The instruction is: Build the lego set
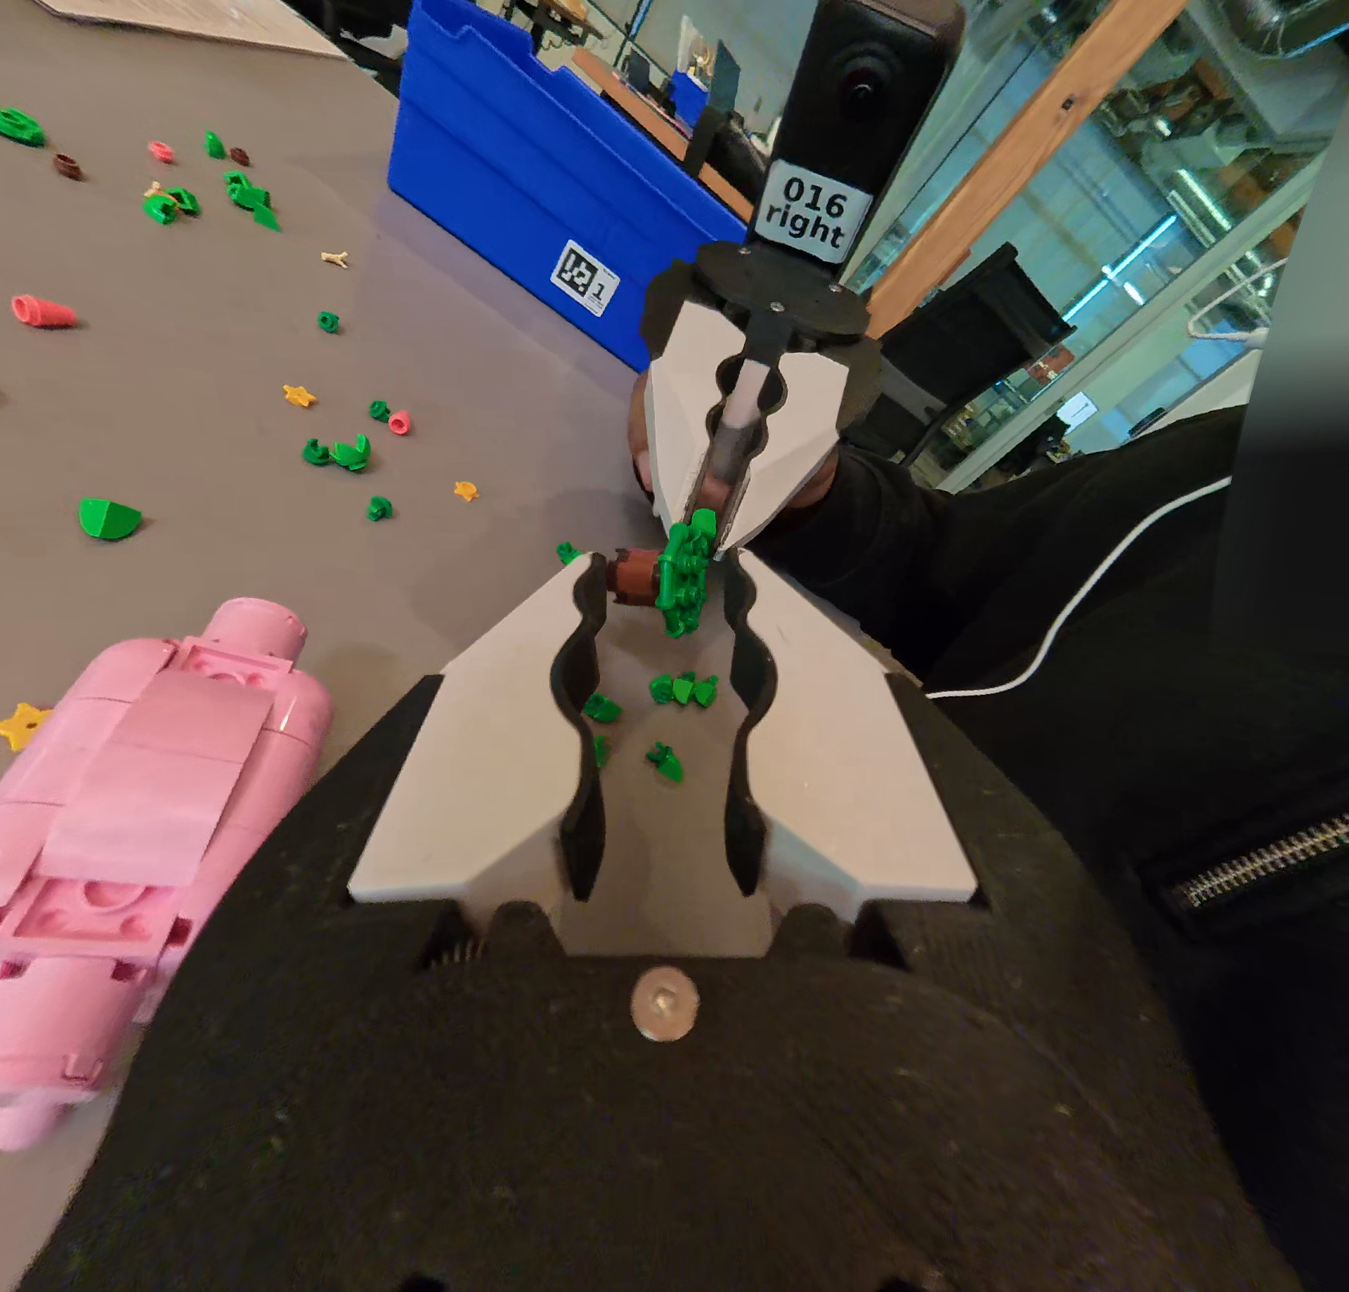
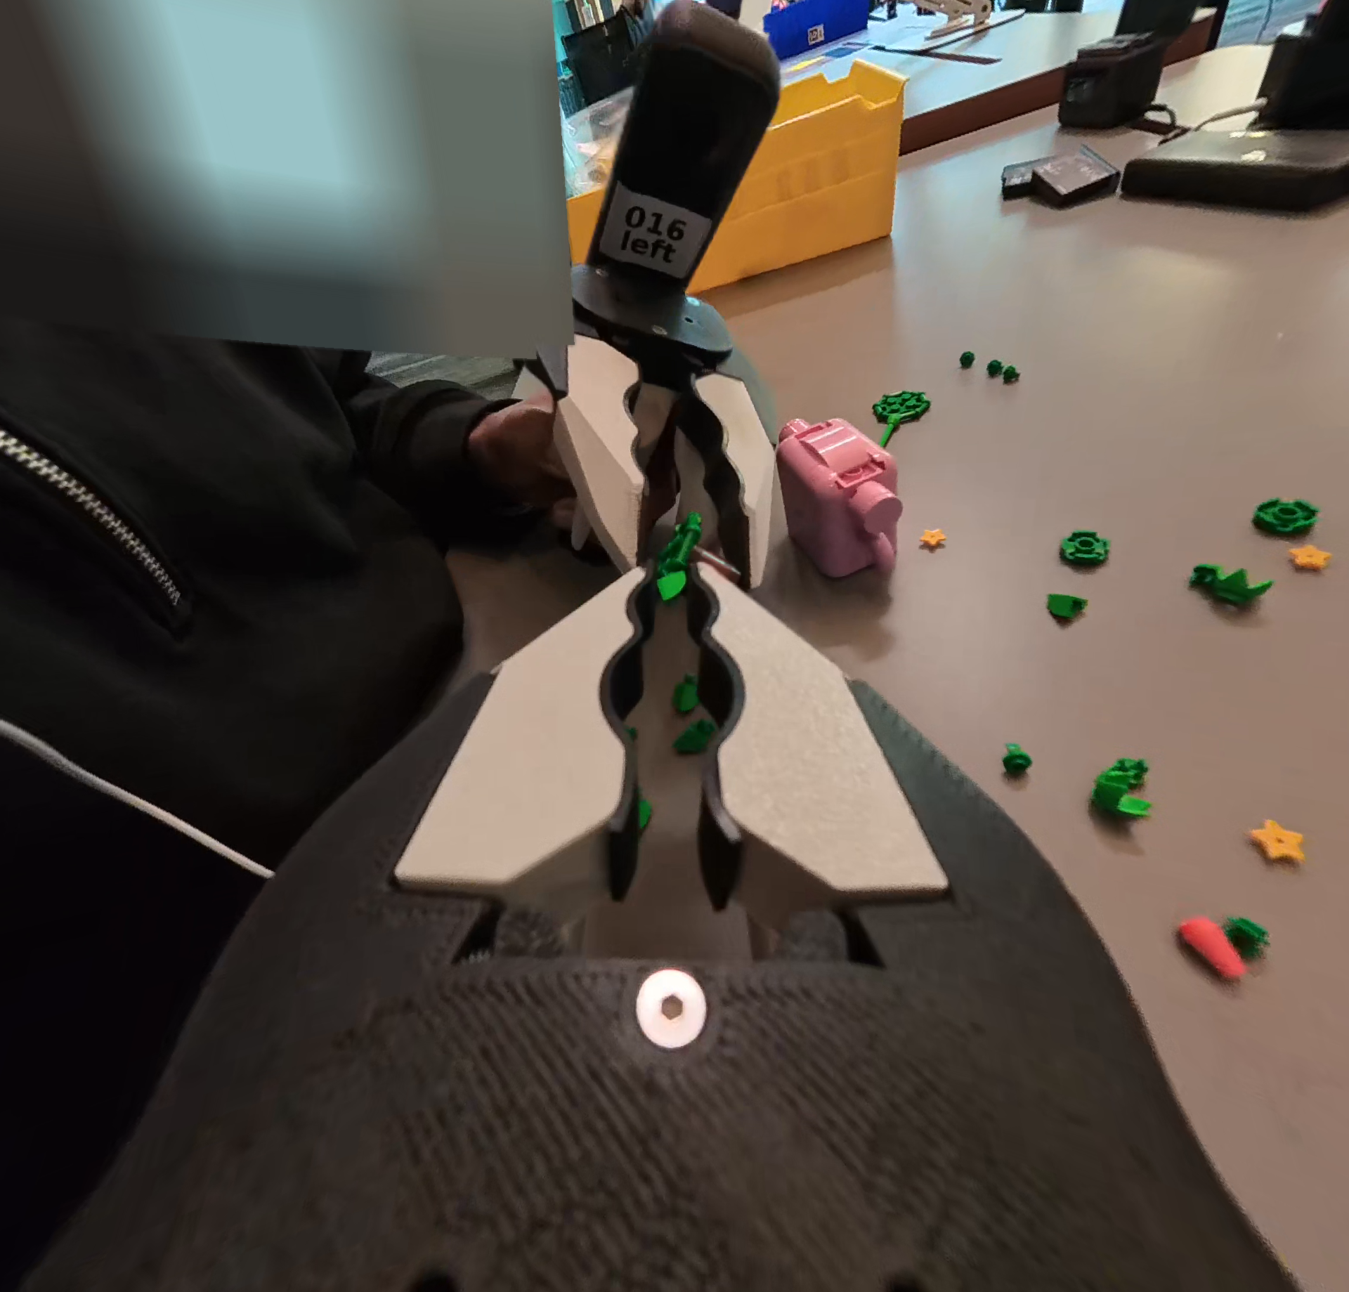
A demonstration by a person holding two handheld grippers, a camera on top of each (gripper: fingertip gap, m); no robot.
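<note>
Tongs point(image 1: 719, 538) on knobbly green foliage point(image 1: 682, 571)

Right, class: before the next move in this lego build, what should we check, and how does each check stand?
1. Right claw clamped on the green leafy lego cluster: ok.
2. Brown round lego piece meets the cluster: ok; fully seated: cannot tell.
3. Left claw gripping the brown piece: cannot tell; the piece touches one finger.
4. Spare small green leaf pieces lie on the grey table under the claws: ok.
5. Pink lego build clear of the left claw: cannot tell, it sits close.
</note>
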